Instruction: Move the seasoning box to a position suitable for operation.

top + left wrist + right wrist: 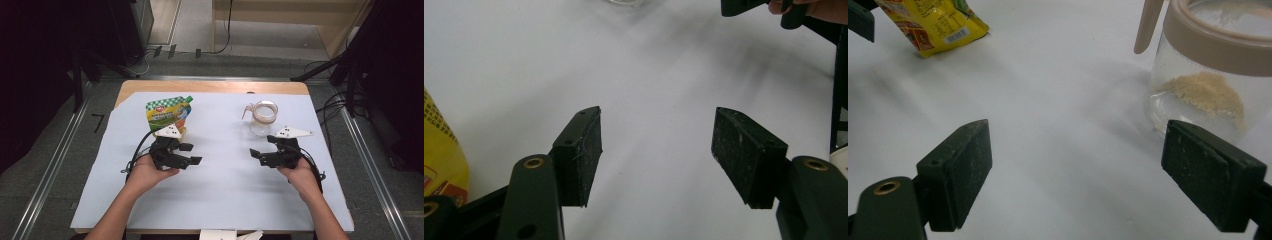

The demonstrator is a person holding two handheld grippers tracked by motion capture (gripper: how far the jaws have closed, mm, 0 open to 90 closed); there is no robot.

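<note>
White paper covers the tabletop. The left hand-held gripper is held released, nothing between its jaws, just in front of the yellow-green pouch. The right hand-held gripper is held released too, empty, near the clear jar with beige powder inside.

Print covers the yellow and green pouch at the upper left of the worktop, but none of it can be read. Its red badge is a blur, and the barcode near its corner has digits too small to make out.
</note>
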